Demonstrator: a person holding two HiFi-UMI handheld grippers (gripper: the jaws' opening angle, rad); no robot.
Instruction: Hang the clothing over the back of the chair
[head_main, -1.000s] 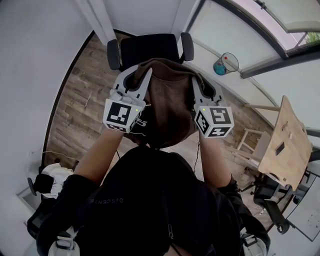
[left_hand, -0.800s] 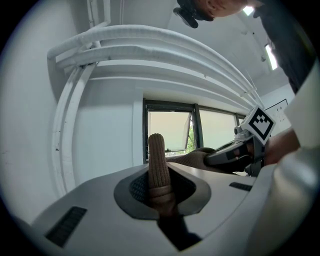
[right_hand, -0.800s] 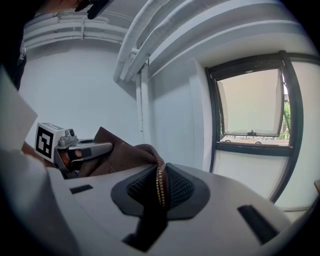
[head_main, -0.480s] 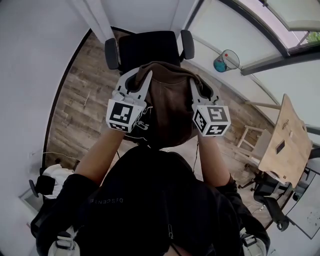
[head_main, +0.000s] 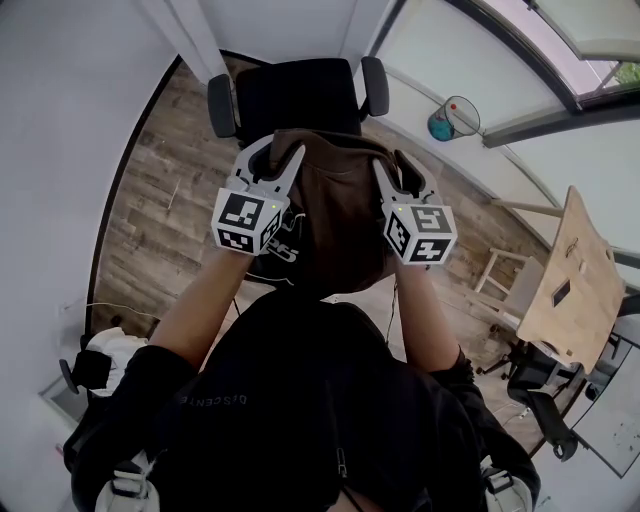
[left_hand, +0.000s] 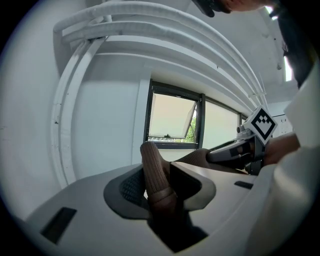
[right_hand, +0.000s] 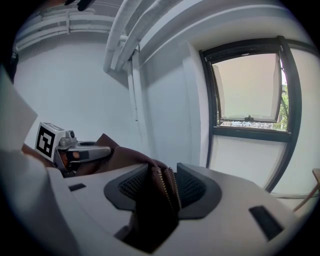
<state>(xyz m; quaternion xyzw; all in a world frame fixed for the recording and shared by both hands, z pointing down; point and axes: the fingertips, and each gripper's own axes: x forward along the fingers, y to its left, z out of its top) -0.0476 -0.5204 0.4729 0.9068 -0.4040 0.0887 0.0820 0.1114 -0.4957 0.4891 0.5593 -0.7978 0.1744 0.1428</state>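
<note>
The brown zip-front fabric jacket (head_main: 335, 205) lies draped over the backrest of the black office chair (head_main: 297, 95); the left gripper (head_main: 272, 158) and right gripper (head_main: 397, 168), jaws opening around its edges, ought to release fully before withdrawing, lest it drag off.

We read faint grey letters (head_main: 215, 401) on the person's black top (head_main: 320, 420), roughly "DISCENE", though we are not sure. The left cube (head_main: 243, 222) and right cube (head_main: 421, 233) bear square markers, no words.
</note>
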